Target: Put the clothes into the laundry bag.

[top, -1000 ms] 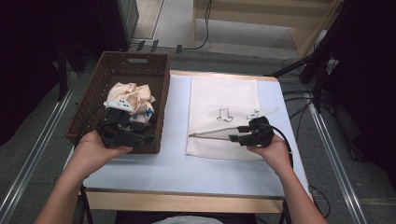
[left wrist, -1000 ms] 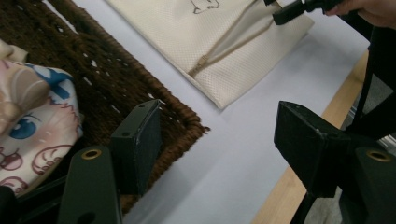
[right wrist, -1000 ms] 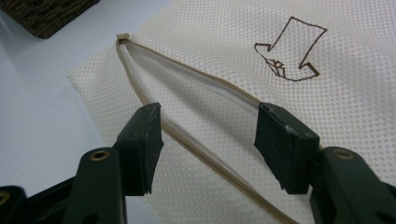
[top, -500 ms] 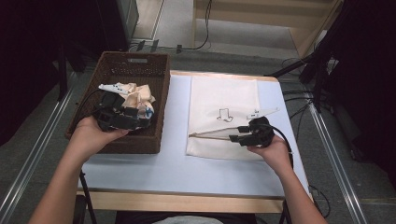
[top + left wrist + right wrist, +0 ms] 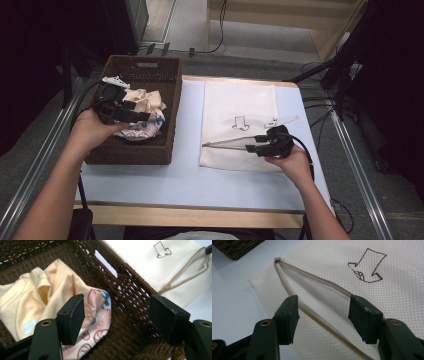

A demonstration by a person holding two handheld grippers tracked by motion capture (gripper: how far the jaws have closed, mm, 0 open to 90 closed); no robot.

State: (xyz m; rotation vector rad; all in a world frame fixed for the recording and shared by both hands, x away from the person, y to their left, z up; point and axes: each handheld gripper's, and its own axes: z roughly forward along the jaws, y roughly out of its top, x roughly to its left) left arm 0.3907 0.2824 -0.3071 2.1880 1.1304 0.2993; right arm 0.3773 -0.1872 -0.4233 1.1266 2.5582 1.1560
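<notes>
I am reaching my left gripper [image 5: 142, 116] into the wicker basket [image 5: 170, 107] at the table's left, jaws apart and empty just over the crumpled clothes [image 5: 53, 291]. My right gripper [image 5: 252, 144], jaws also spread, is resting across the unzipped mouth of the mesh laundry bag [image 5: 240, 102] on the right. Next, I judge, I am closing on a garment and carrying it rightward into that opening.

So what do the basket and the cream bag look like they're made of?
The basket looks like dark brown woven wicker or rattan, matte; its plaited strands show. The bag seems a fine cream synthetic mesh, judging by its tiny regular holes, with a beige zipper.
</notes>
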